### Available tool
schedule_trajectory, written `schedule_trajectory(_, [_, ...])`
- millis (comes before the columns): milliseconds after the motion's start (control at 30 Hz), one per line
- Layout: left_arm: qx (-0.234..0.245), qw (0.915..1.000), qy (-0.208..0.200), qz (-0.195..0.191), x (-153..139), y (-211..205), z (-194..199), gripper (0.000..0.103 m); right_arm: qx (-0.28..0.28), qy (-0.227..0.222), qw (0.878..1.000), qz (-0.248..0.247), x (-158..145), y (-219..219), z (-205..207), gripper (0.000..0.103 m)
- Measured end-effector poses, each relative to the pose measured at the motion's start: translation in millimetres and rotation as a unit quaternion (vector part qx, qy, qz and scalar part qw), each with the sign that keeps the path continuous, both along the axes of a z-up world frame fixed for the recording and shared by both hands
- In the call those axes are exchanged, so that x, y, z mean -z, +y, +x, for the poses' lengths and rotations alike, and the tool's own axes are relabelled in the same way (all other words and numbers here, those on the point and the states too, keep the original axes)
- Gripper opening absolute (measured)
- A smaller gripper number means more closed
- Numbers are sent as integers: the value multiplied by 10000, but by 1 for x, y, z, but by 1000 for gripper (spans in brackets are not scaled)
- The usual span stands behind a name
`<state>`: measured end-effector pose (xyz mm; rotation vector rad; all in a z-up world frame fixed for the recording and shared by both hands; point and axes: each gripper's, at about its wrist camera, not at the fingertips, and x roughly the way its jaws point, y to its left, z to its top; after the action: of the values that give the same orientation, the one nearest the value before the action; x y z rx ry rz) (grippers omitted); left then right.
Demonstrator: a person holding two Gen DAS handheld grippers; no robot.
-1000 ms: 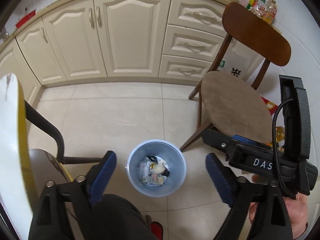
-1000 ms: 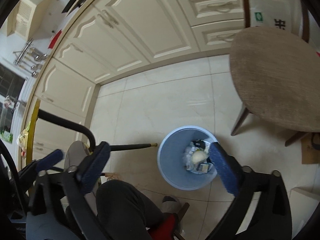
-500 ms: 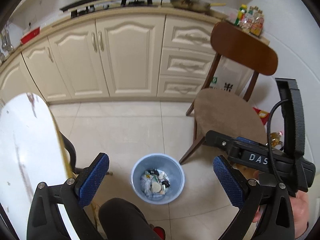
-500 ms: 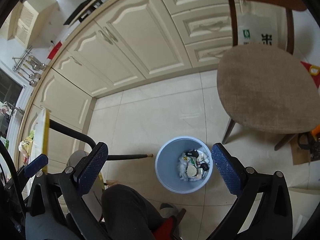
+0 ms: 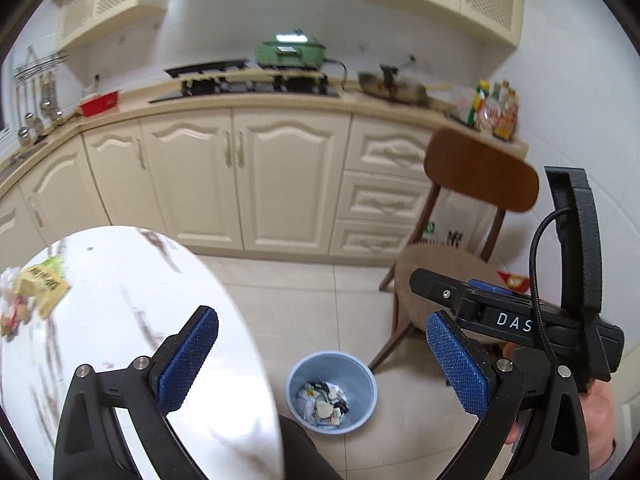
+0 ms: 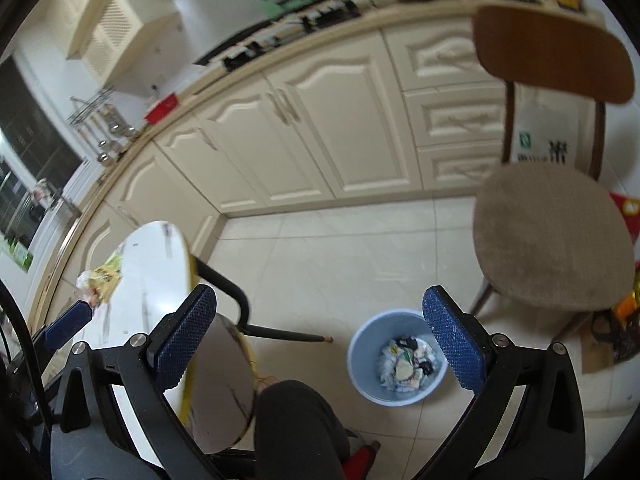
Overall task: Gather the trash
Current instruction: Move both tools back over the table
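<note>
Part of the collecting looks done: the blue bin (image 5: pixel 332 392) on the floor beside the chair (image 5: pixel 460 272) already holds a heap of wrappers and scraps (image 5: pixel 325 403). More is left, since a yellow-green packet and crumpled bits (image 5: pixel 34 292) lie at the far edge of the white bench (image 5: pixel 132 280), well apart from the bin. The left tool (image 5: pixel 322 356) has just been spreading its pads and carries nothing; the right tool (image 6: pixel 320 338) also stands wide apart and empty. My guess is the next step is fetching that packet
</note>
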<state>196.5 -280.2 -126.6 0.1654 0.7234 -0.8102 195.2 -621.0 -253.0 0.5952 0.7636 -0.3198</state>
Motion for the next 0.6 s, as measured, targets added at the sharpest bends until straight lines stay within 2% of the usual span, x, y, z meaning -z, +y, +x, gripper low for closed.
schedule_trajectory(167, [-421, 9983, -258, -300, -19, 73, -12, 102, -358, -196, 9985, -369, -34, 46, 18, 103])
schedule_trajectory(333, [-1000, 9920, -587, -497, -30, 147, -31, 102, -766, -352, 9937, -734, -61, 101, 37, 103])
schedule_trajectory(500, [-1722, 9798, -769, -673, -33, 227, -48, 102, -1267, -559, 9831, -1195, -87, 166, 57, 103])
schedule_trajectory(600, [-2190, 9696, -807, -731, -29, 269, -58, 102, -1618, -666, 9739, -1448, -99, 207, 69, 103])
